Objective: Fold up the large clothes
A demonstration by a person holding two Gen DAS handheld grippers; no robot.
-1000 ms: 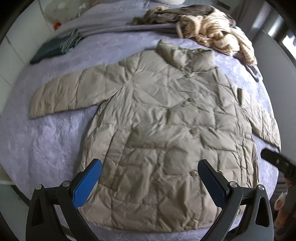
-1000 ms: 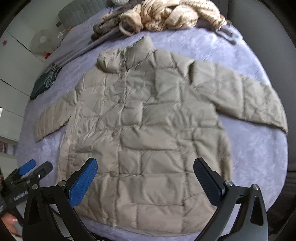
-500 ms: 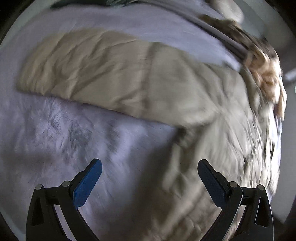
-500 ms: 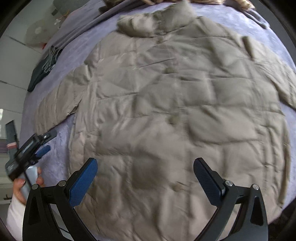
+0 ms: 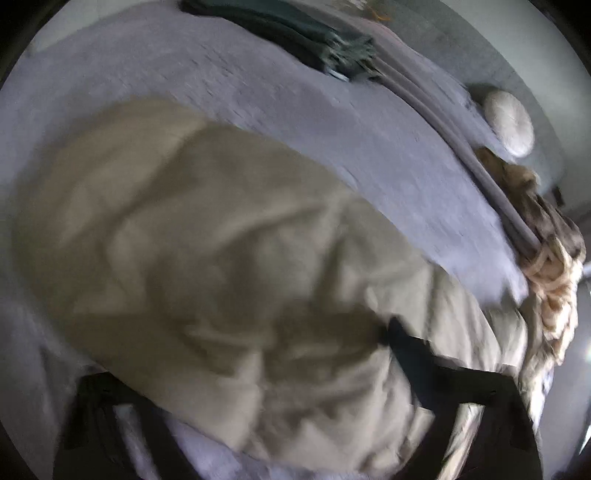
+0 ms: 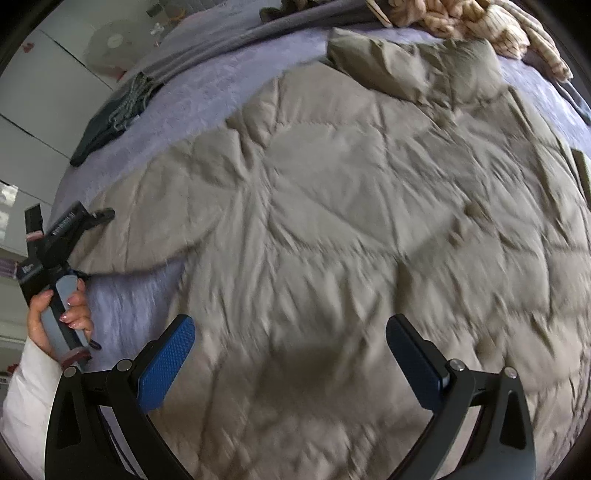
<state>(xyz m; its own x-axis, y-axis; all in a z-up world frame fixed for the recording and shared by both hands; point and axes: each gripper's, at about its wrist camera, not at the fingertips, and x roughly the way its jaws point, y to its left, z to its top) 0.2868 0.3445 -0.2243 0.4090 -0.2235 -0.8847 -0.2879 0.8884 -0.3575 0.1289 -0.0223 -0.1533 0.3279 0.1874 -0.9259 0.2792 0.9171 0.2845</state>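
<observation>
A beige quilted jacket (image 6: 351, 206) lies front-up and spread flat on a purple bedspread (image 6: 207, 85). Its left sleeve (image 5: 207, 258) fills the blurred left wrist view. My left gripper (image 5: 258, 354) is down on that sleeve near the cuff, jaws closing with the puffy fabric bulging between them. The fabric hides one finger. In the right wrist view the left gripper (image 6: 92, 245) straddles the sleeve end, held by a hand (image 6: 55, 314). My right gripper (image 6: 290, 332) hovers open, low over the jacket's lower front, with nothing between its fingers.
A dark green folded garment (image 6: 110, 118) lies at the bed's far left. A heap of striped beige clothes (image 6: 480, 22) sits beyond the collar. A round pale cushion (image 5: 509, 123) and a grey folded blanket (image 5: 461, 147) lie along the far side.
My left gripper swung from the jacket's hem to the left sleeve, dropped onto it and narrowed its jaws around it. My right gripper sank closer to the jacket's front.
</observation>
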